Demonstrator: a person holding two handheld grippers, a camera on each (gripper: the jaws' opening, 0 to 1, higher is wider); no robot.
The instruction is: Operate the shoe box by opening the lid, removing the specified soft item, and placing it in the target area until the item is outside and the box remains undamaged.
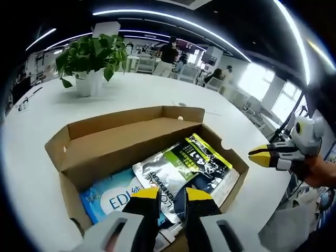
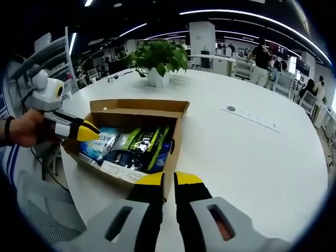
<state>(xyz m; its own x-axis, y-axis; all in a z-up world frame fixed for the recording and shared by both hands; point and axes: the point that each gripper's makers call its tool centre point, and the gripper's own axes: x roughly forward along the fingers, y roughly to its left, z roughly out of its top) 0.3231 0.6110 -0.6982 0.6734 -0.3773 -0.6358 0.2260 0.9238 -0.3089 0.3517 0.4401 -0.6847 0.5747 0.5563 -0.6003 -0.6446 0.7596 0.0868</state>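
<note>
At the frame's centre, soft pouches (image 1: 184, 168) are seen in the open shoe box (image 1: 105, 142); light, slippery, best pinched at an edge; left gripper (image 1: 171, 195) and right gripper (image 2: 169, 180) jaws nearly pressed together, empty.

Your shoe box (image 1: 126, 137): plain brown cardboard. Inside, dark pouch (image 1: 184, 168) with yellow-green stripe (white lettering), blue-white pack (image 1: 107, 198), possibly tissues. Your gripper (image 1: 172, 195) fingertips yellow. White table (image 2: 252, 152).

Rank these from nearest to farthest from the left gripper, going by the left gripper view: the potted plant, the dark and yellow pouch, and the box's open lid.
1. Dark and yellow pouch, inside the shoe box, just beyond the left gripper.
2. Open lid, behind the pouch.
3. Potted plant, far across the white table.
</note>
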